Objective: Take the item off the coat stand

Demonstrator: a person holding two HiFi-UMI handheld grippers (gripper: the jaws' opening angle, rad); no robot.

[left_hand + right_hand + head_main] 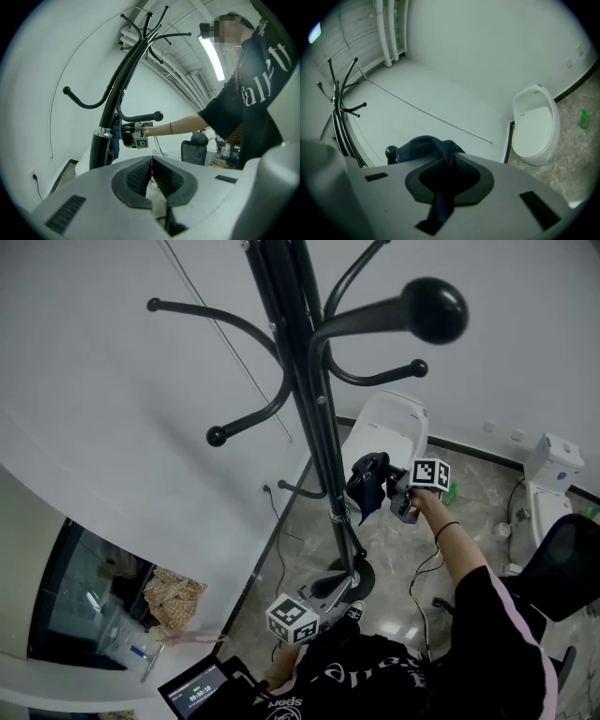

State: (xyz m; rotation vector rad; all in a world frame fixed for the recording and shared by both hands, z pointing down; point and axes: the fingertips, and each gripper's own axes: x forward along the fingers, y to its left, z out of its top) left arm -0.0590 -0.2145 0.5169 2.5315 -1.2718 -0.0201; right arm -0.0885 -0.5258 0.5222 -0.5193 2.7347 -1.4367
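Dark blue cloth hangs at low hook of stand, just right of pole. Right hand-held gripper pinches fold of it. Left hand-held gripper pressed together, empty, near base. Cloth likely soft, light, limp, may snag on knob; bunched fold best hold.

1. The stand runs out past the top edge of the head view, and its base is partly covered.
2. Of the left gripper, that view shows mainly the cube; the jaws are hidden.
3. The cloth hides the right gripper's jaws there.
4. In the right gripper view, the cloth covers its hook, leaving only the ball end visible.
5. The screen is cut by the bottom edge, and its print is too small to read.
6. The chair is cut by the right edge.
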